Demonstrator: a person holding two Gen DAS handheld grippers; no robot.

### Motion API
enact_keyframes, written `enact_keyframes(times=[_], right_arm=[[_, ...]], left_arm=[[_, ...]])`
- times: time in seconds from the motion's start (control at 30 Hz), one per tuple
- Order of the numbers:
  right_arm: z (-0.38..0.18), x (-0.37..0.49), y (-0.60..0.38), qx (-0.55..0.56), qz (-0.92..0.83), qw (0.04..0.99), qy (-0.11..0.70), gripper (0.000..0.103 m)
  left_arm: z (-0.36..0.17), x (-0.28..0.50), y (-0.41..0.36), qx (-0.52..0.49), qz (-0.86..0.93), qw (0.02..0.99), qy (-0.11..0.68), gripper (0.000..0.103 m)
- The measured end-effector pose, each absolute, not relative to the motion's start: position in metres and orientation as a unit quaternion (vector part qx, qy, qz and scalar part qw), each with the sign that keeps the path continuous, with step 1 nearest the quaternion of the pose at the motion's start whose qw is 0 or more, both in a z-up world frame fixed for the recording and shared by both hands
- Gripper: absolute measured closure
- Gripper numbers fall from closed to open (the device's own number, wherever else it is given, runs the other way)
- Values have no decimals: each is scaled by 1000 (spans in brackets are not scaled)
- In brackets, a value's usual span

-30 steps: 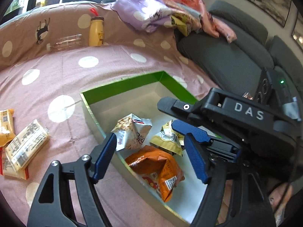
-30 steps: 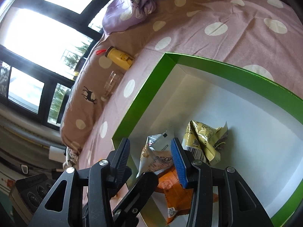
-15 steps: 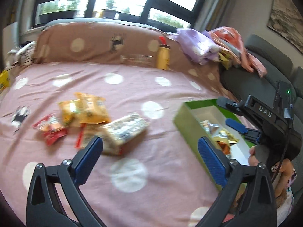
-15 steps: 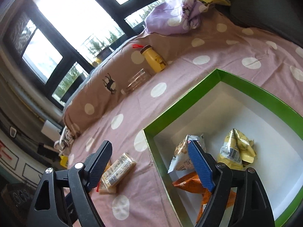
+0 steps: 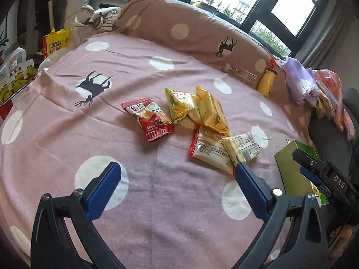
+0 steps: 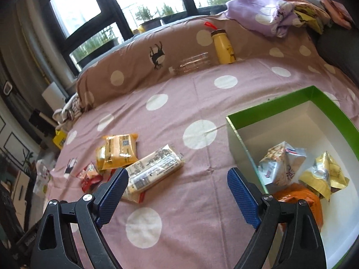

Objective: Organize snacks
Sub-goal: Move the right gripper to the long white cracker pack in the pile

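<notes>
Both grippers have swung away from the green-rimmed white cardboard box [image 6: 314, 94]. The left gripper [image 5: 177, 186] and right gripper [image 6: 177, 190] gape empty; the loose foil snack packets [image 5: 202, 121] lie beyond their jaws, left of the box.

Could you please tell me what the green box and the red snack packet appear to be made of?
The green box looks like thin cardboard: flat, sharp-edged walls, matte green outside, plain white inside. The red snack packet looks like glossy plastic film: it shows printed artwork, creases and zigzag sealed ends. Whether the film has a foil lining cannot be told.
</notes>
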State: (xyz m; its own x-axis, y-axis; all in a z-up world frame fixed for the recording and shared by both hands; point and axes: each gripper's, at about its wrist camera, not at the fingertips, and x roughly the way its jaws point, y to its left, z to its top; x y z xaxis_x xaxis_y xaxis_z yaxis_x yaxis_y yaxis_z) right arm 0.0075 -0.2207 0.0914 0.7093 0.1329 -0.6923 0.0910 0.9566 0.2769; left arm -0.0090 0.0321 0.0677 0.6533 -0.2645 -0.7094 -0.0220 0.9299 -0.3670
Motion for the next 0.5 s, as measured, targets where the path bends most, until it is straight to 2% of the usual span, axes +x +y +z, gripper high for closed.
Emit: enact_keyframes(times=[0.13, 0.23, 0.43, 0.5], right_arm=[[78, 21, -200, 145, 45, 895, 419, 13], [66, 32, -193, 196, 66, 863, 460, 13], [53, 66, -178, 260, 27, 830, 494, 13], [49, 78, -169, 250, -11, 827, 503, 13]], left_arm=[[69, -11, 39, -177, -65, 892, 410, 2], [73, -13, 46, -174, -51, 897, 403, 2], [74, -9, 63, -180, -20, 896, 405, 2], [74, -9, 66, -178, -18, 896, 406, 2]])
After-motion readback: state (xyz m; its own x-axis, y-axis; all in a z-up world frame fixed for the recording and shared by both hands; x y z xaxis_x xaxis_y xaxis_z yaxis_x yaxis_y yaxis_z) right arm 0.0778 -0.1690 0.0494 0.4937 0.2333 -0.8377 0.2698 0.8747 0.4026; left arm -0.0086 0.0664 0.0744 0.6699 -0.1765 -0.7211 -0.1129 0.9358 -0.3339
